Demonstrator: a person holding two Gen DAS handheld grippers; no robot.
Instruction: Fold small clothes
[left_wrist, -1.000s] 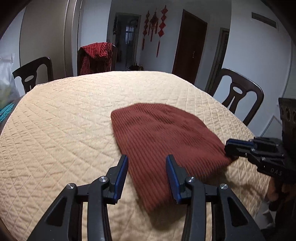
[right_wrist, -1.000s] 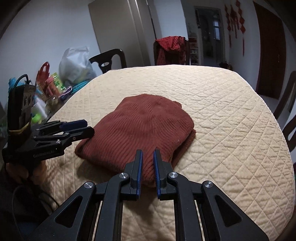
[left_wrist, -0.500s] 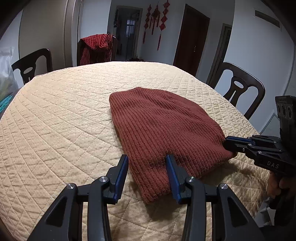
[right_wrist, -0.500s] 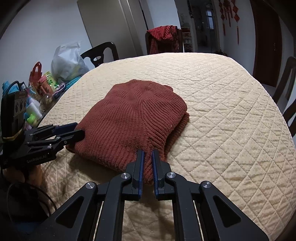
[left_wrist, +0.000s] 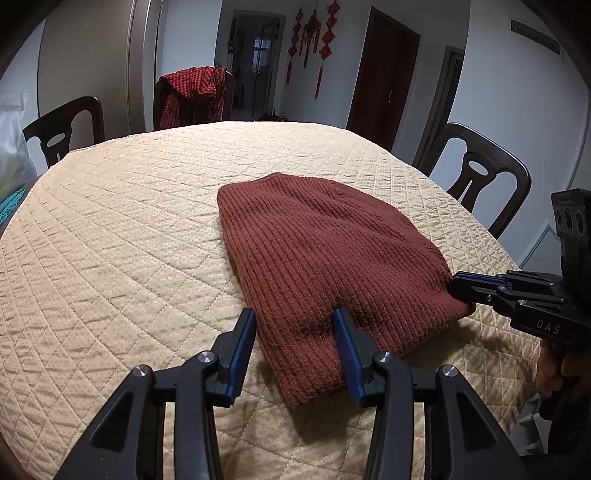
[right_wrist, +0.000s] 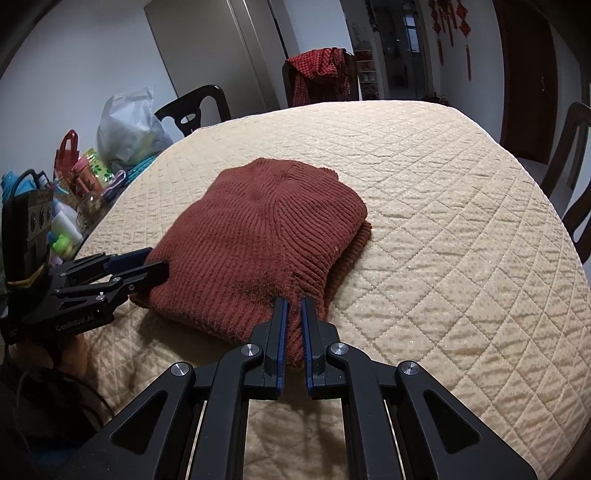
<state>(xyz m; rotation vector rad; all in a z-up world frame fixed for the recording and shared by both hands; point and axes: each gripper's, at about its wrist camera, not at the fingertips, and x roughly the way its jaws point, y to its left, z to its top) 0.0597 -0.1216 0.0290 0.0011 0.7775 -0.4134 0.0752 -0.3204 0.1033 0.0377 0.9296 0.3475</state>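
The rust-red knitted hat (left_wrist: 325, 266) now lies closer under both tools than a second ago, flat on the quilted tabletop (left_wrist: 110, 240). The right hand-held gripper (right_wrist: 292, 325) stays pinched narrow on the hat's near edge; the left hand-held gripper (left_wrist: 295, 332) hovers wide apart, straddling a corner and gripping nothing. A fold looks about to start. A white plastic bag (right_wrist: 127, 129) bulges, contents unclear.
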